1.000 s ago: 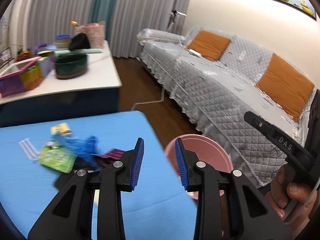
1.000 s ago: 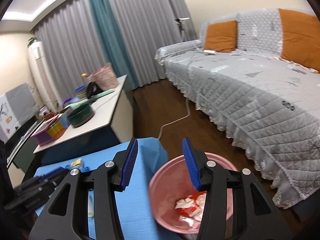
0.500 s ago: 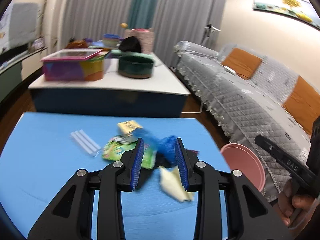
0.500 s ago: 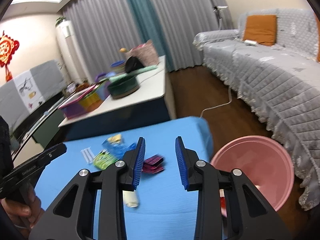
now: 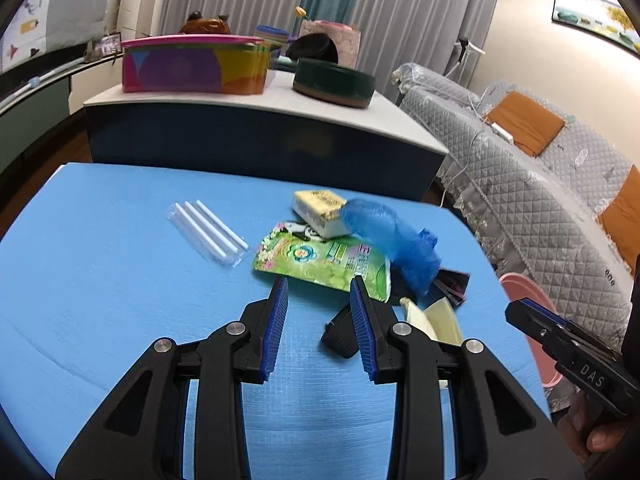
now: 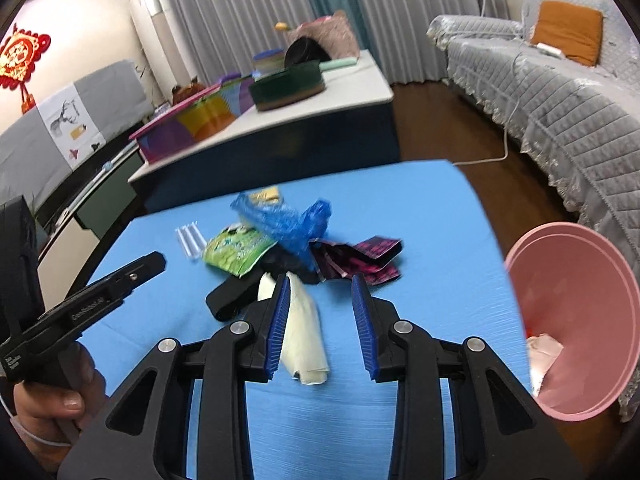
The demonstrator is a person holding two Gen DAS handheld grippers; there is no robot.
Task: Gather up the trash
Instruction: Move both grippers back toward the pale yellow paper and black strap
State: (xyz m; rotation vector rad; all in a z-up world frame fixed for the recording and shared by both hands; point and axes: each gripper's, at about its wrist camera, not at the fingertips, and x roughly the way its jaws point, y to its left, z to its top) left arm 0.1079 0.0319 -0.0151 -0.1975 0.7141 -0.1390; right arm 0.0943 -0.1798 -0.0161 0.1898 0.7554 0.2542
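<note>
A pile of trash lies on the blue table [image 5: 100, 280]: a green wrapper [image 5: 320, 258], a blue plastic bag [image 5: 390, 236], a yellow packet [image 5: 320, 206], clear straws [image 5: 210, 228], a black piece [image 5: 340, 336], a cream wrapper [image 5: 434, 318] and dark pink wrappers [image 6: 360, 260]. My left gripper [image 5: 318, 292] is open and empty, just short of the green wrapper. My right gripper [image 6: 320, 286] is open and empty, above the cream wrapper [image 6: 304, 336]. The pink bin [image 6: 576, 320] stands off the table's right edge with trash inside.
A white-topped counter [image 5: 256, 108] behind the table holds a colourful box [image 5: 192, 66] and a dark green bowl [image 5: 334, 84]. A grey covered sofa [image 5: 540, 196] with orange cushions runs along the right. Dark wood floor lies between.
Both grippers have swung left from the pink bin to the trash pile and come closer to the table. Both stay open and empty.
</note>
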